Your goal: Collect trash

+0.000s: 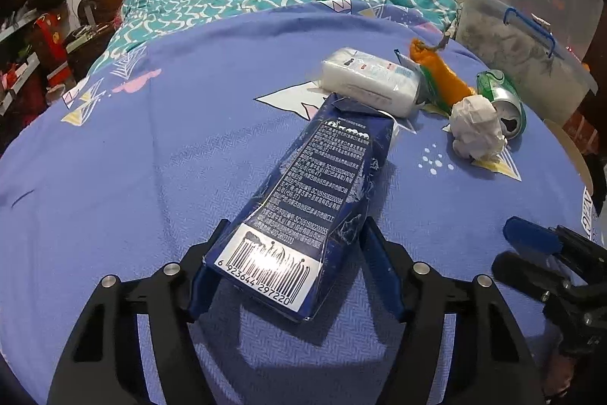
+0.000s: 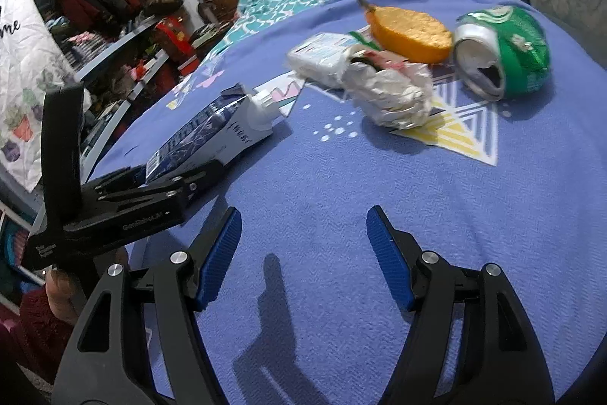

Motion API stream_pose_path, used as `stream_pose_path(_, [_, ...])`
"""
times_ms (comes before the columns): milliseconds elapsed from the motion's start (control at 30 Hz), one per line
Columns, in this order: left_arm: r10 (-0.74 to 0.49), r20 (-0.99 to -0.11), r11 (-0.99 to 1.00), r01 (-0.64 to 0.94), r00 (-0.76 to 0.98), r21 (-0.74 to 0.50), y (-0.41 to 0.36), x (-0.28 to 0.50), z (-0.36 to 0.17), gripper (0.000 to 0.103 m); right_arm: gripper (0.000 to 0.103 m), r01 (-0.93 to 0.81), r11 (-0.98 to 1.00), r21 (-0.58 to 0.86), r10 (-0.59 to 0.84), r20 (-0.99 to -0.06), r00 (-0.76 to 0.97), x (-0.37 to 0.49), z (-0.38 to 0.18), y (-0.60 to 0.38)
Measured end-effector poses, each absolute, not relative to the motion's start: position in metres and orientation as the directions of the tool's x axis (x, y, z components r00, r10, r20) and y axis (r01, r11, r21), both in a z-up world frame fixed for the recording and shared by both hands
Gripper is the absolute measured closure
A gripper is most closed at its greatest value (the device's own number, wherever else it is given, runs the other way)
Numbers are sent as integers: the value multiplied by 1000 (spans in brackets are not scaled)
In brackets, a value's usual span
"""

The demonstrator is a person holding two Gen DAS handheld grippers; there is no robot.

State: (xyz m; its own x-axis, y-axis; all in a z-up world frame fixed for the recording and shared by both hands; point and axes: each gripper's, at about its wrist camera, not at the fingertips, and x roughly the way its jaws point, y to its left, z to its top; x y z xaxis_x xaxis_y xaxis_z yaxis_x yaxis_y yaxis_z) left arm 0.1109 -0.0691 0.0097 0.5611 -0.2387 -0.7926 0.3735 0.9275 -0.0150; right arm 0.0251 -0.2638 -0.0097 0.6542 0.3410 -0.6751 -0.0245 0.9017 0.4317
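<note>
- Blue bedsheet [image 1: 151,158] carries all the trash, near its right edge.
- Clear plastic bin [image 1: 531,37] stands beyond the sheet; its contents cannot be made out.
- Dark-blue carton [image 1: 315,200] lies flat with the left gripper [image 1: 292,260] closed around its barcode end: pickup step, lifting next.
- Crushed green can [image 2: 508,55], crumpled paper [image 2: 390,93], tissue pack [image 1: 371,82] and orange wrapper [image 1: 444,78] wait beyond.
- Right gripper [image 2: 303,260] hovers wide open, holding nothing.

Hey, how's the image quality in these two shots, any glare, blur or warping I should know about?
Left wrist view: sharp; glare washes out part of the barcode on the blue carton between the left claw's fingers, and the fisheye bows the bed's edge. Right wrist view: softer, with the green can and crumpled paper slightly blurred; the open right claw casts dark shadows on the blue bedsheet.
</note>
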Motion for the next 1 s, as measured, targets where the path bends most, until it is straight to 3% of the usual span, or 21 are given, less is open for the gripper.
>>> stream_pose_path(100, [-234, -791, 927, 374, 565, -7, -70, 111, 10, 39, 32, -18, 904, 428, 318, -642, 698, 21, -1, -271])
stream_pose_path(167, [-235, -791, 927, 374, 565, -9, -70, 111, 10, 40, 26, 10, 925, 380, 256, -642, 722, 25, 6, -278])
stream_pose_path(500, [-233, -792, 927, 375, 565, -5, -70, 110, 9, 41, 24, 137, 965, 222, 78, -746, 661, 90, 0, -310])
stream_pose_path(533, [-232, -791, 927, 375, 566, -4, -71, 110, 9, 41, 27, 138, 969, 206, 69, -757, 650, 96, -5, -310])
stream_pose_path(567, [-232, -791, 927, 374, 565, -4, -71, 110, 9, 41, 37, 133, 971, 201, 70, -764, 642, 100, -7, -310])
stream_pose_path(600, [-232, -792, 927, 374, 565, -5, -70, 110, 9, 41, 62, 129, 972, 194, 71, -775, 628, 103, -10, -309])
stream_pose_path(633, [-233, -792, 927, 374, 564, -6, -71, 110, 9, 41, 73, 119, 972, 202, 81, -765, 639, 101, -8, -308])
stream_pose_path(1000, [-236, -794, 927, 376, 560, -11, -71, 109, 8, 41, 73, 1, 956, 294, 230, -750, 621, 50, -6, -273])
